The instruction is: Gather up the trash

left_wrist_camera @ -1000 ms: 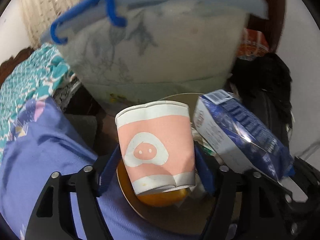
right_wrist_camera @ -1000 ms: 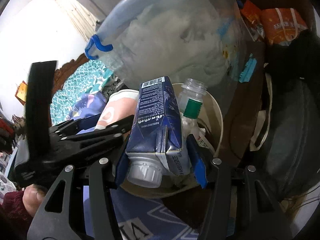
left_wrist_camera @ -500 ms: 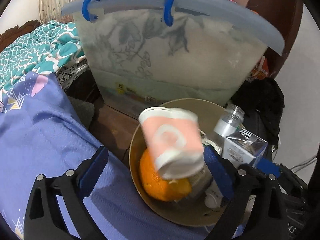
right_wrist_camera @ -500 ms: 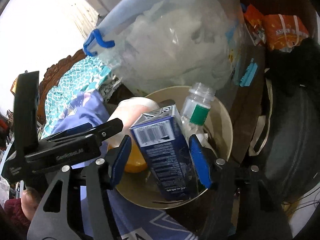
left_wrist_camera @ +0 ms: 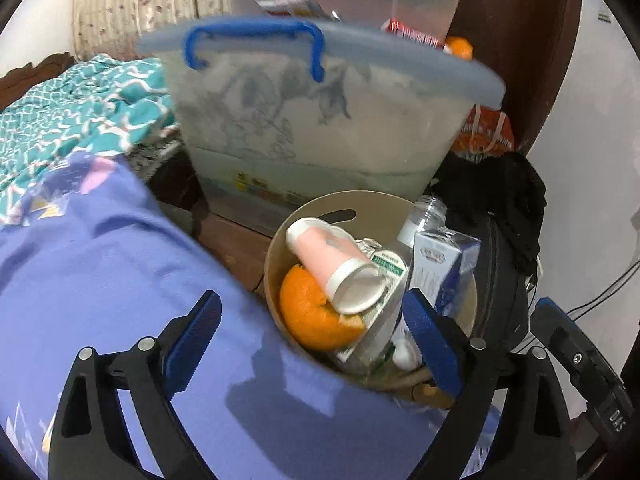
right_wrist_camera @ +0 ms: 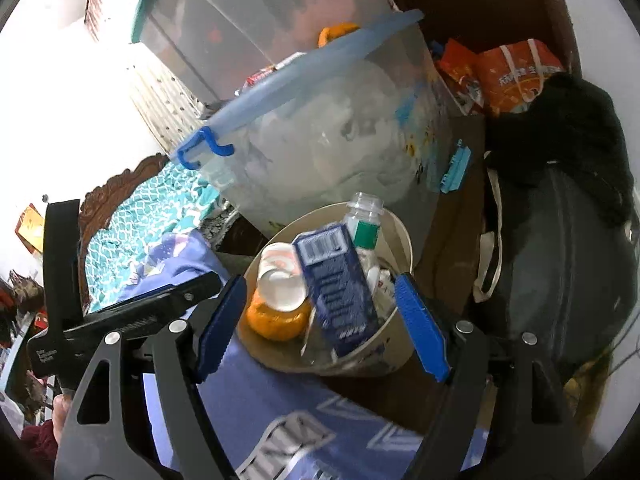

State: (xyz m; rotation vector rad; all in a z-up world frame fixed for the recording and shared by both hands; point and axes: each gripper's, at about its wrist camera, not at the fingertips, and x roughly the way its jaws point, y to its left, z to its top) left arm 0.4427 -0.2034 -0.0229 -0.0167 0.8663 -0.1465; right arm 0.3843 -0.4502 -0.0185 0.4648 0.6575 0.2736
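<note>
Two grippers hung empty: left gripper (left_wrist_camera: 312, 340) narrowing, right gripper (right_wrist_camera: 320, 328) widening. Ahead, the tan bin (left_wrist_camera: 276, 264) held a tipped pink cup (left_wrist_camera: 332, 256), base nearest, and an upright blue carton (right_wrist_camera: 336, 296), barcode uppermost, print unreadable.

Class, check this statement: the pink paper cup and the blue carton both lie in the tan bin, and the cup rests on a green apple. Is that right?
One detail is wrong. The pink paper cup rests on an orange, not a green apple. The left wrist view shows it plainly. The rest holds: cup and blue carton both lie in the tan bin.
</note>
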